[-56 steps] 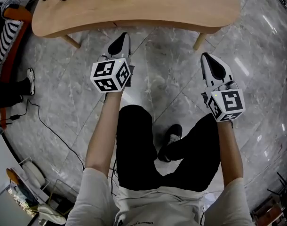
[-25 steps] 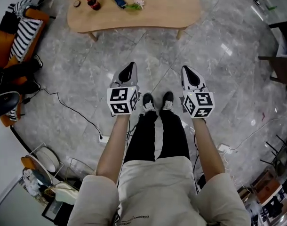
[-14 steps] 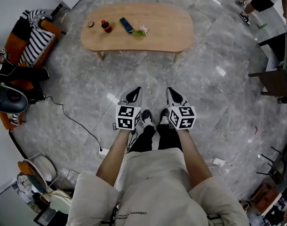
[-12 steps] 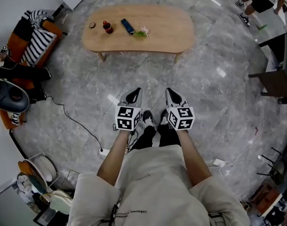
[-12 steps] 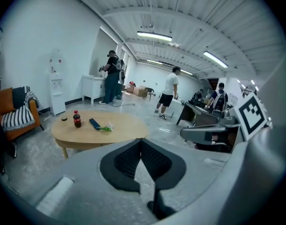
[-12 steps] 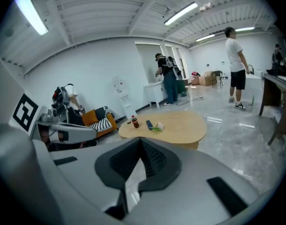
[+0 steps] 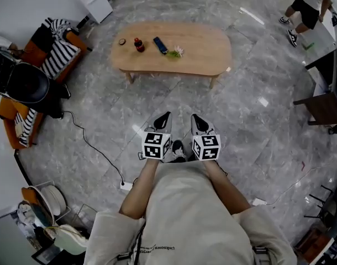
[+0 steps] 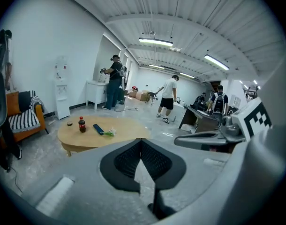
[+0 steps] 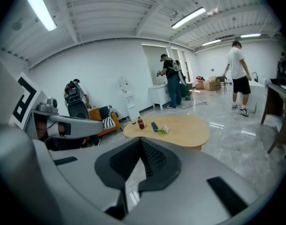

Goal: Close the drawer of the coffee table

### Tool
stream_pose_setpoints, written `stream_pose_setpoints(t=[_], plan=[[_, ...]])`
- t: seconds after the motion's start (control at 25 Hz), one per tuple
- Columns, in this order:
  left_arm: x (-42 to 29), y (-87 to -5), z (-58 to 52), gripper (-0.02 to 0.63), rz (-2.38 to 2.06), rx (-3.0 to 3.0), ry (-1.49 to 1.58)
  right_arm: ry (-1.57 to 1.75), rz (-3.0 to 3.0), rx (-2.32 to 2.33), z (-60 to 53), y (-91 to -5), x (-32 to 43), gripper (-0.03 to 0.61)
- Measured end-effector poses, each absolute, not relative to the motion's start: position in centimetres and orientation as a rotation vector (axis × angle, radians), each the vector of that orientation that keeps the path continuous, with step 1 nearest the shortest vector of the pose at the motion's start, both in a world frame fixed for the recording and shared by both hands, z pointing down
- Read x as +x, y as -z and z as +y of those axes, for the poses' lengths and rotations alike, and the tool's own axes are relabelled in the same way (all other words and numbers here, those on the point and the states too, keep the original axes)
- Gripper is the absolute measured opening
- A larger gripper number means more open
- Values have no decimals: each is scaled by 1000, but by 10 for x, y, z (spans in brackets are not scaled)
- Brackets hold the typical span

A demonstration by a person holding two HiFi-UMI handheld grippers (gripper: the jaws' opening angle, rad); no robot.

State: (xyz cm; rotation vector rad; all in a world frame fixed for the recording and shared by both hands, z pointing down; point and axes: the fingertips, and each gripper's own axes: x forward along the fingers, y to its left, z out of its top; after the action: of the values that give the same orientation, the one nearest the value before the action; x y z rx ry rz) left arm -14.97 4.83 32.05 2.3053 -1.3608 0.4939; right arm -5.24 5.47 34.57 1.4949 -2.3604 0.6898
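- Well left of the left hand-held gripper (image 7: 166, 116): one orange sofa (image 7: 25, 101) with one striped cushion (image 7: 61, 57).
- Left hand-held gripper: jaws pressed together, nothing between them.
- Well ahead of both hand-held grippers, apart from them: one oval wooden table (image 7: 204, 51), drawer not discernible.
- On the table, left to right: one small round cap (image 7: 122, 41), one red-labelled bottle (image 7: 138, 44) with its label too small to read, one dark flat case (image 7: 160, 45), one green-white sprig (image 7: 175, 52).
- Right hand-held gripper (image 7: 194, 118): jaws together, empty.
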Motion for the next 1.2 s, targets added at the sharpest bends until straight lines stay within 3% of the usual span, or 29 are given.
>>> stream_pose_setpoints(t=[1.2], plan=[[-135,-317,66,9,-1302,2362,-404,-481,-2354,1468,92,-332,-58,15]])
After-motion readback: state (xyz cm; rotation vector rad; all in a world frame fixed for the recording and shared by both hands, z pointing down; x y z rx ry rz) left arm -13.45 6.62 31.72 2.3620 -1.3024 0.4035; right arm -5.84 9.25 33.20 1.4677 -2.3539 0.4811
